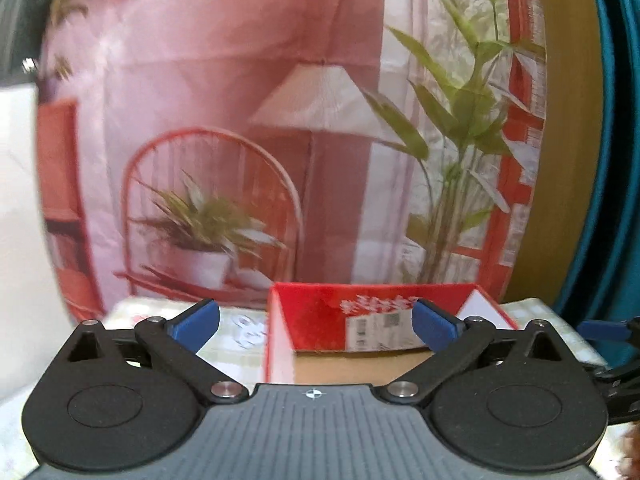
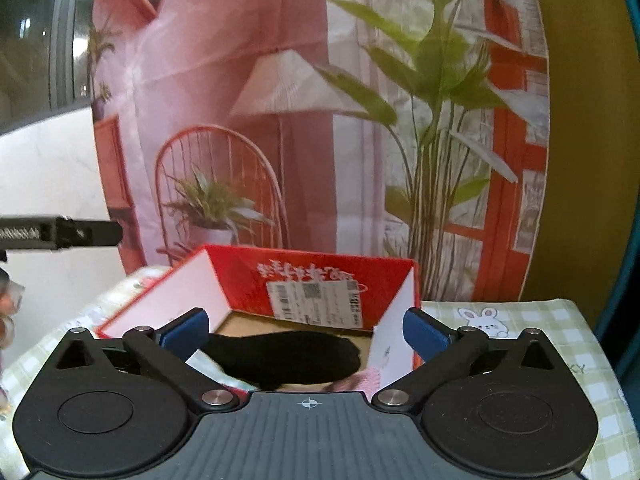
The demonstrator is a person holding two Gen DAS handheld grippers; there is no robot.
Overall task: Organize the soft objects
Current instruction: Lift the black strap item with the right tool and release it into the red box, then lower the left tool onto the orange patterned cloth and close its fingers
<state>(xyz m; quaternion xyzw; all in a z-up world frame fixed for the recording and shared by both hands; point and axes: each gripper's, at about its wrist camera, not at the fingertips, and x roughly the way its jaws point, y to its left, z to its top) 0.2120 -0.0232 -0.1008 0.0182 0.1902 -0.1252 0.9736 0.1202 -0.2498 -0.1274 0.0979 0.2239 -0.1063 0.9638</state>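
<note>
left gripper (image 1: 316,326): jaws spread wide with nothing between them, blue pads at about 10 and 2 o'clock of the grey body, hanging over the near edge of the box.
right gripper (image 2: 306,332): same deal, jaws let go and wide apart, holding nothing. sits right over the box opening.
black sock (image 2: 288,358): dark soft thing lying flat on the box floor, dead centre between the right gripper's pads but touching neither. looks like a sock; can't swear to it.
pink soft thing (image 2: 366,380): a fuzzy pink bit peeking out at 4 o'clock of the sock, just beside it, mostly hidden by the gripper body.
red box (image 2: 240,284): open cardboard box, red outside, white flaps, brown floor. shipping label (image 2: 316,300) stuck on the far inner wall, at 12 o'clock from the sock. in the left view only bare brown floor shows.
tablecloth (image 2: 520,328): pale green check with a bunny print (image 2: 482,322) at 3 o'clock of the box.
backdrop (image 1: 240,120): printed pink room scene hanging behind the table, with a lamp, a chair and leafy plants.
</note>
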